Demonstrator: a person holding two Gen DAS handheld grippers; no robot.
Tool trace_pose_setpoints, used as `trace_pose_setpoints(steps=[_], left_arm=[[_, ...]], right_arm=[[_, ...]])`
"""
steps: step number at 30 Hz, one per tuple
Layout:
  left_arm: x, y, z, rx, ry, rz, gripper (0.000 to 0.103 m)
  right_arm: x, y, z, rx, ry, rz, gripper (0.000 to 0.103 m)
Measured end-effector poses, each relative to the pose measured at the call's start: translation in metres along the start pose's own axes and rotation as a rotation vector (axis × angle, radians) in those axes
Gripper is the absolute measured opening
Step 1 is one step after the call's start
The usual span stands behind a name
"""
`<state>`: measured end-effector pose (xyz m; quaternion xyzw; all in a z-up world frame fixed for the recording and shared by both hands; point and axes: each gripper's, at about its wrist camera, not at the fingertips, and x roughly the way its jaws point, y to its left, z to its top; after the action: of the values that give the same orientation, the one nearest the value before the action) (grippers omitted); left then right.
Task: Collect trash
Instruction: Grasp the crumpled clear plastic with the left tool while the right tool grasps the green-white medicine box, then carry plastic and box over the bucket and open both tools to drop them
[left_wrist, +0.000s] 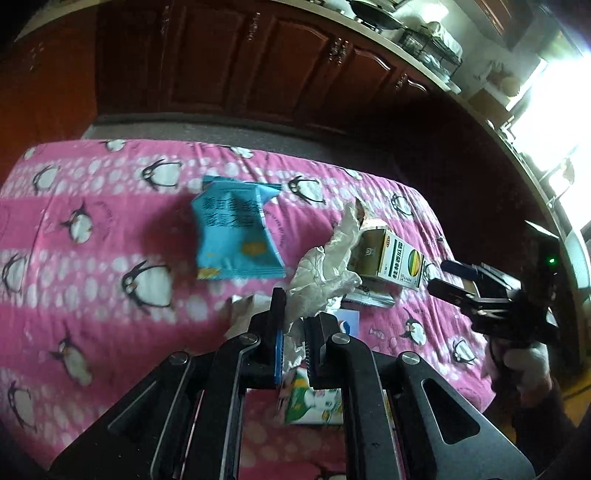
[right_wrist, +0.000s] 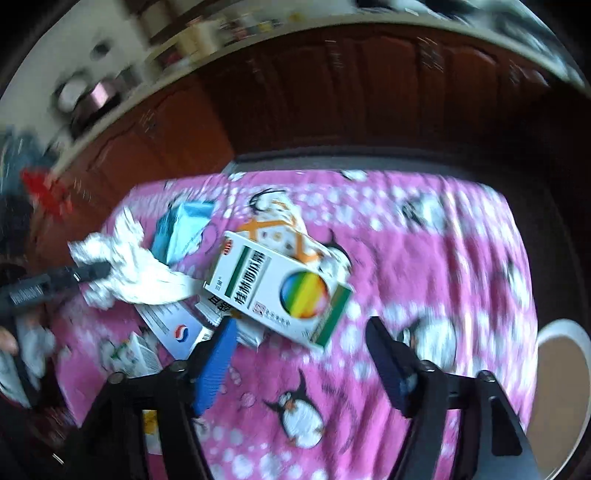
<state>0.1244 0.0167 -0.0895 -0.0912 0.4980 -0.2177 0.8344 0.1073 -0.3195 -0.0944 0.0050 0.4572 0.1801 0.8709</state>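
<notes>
2 grippers at work over a pink penguin-print cloth (left_wrist: 110, 229) covering what looks like a tabletop. Left gripper (left_wrist: 293, 332) with fingers pressed onto a crumpled white tissue (left_wrist: 325, 269), pinching its lower end and holding the rest bunched above the tips; same tissue (right_wrist: 125, 273) at 9 o'clock in the right wrist view, with a dark finger of the left gripper laid against it. Right gripper (right_wrist: 301, 354) with fingers spread wide and holding nothing, aimed at the white medicine box with a rainbow disc (right_wrist: 280, 291), just beyond the tips at 12 o'clock; right gripper (left_wrist: 465, 286) also visible at 3 o'clock in the left wrist view, close beside that box (left_wrist: 391, 262).

Remaining trash spread on the cloth: a blue snack packet (left_wrist: 236, 232) toward 10 o'clock of the box in the left wrist view, a white leaflet with a blue round logo (right_wrist: 177, 328) under the tissue and box, an orange-and-white wrapper (right_wrist: 284, 232) behind the box, a green-printed packet (left_wrist: 314, 402) beneath the left gripper.

Step in hand, by judgement: 1st pickups, tissue already gripped, box not yet gripped. Next move likely calls for advancing the right gripper to straddle the box across a narrower side, then closing firmly without crushing thin card. No bin clearly identifiable; pale rounded rim (right_wrist: 565, 387) at 4 o'clock possibly a container, cannot tell.
</notes>
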Motion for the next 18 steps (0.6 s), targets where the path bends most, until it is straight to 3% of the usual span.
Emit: trace_pose_setpoints(steps=[3,10,14,18], left_arm=[[-0.008,0.004,-0.002,-0.01,-0.006,0.008,0.007],[-0.01,0.008,-0.001,-0.035,0.004,0.005,0.007],[-0.008,0.002,0.0,-0.031,0.005,-0.008,0.007],[-0.007,-0.004,0.001,-0.027,0.005,-0.031,0.007]], right_arm=[[0.006,0.016,0.011,-0.159,0.013,-0.015,0.075],[0.04,0.024,0.018,-0.317,0.104,-0.004,0.08],[0.054,0.01,0.014,-0.277,0.127,-0.034,0.07],[0.04,-0.003,0.006,-0.169,0.09,0.031,0.056]])
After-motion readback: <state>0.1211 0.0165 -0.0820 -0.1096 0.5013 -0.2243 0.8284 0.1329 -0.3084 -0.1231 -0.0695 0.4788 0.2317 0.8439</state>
